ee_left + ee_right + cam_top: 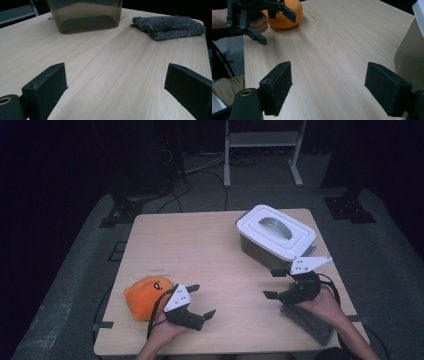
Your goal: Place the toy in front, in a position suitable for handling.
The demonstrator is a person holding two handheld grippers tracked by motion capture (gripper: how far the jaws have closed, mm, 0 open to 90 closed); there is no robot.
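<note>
An orange plush toy [146, 296] lies near the table's front left; it also appears as the plush [287, 15] in the right gripper view. My left gripper [201, 301] hovers just right of it, jaws wide open and empty. A grey knitted cloth [309, 321] lies at the front right, partly under the person's right hand; the same cloth [170, 26] is in the left gripper view. My right gripper [274, 284] is open and empty, above the table just left of the cloth. A lidded bin [275, 236] with a white lid and handle stands at the back right.
The light wooden table [210, 255] has bare room across its middle and back left. The bin's translucent wall [85, 15] faces my left gripper. Dark floor, cables and a metal frame [262, 150] lie beyond the table's far edge.
</note>
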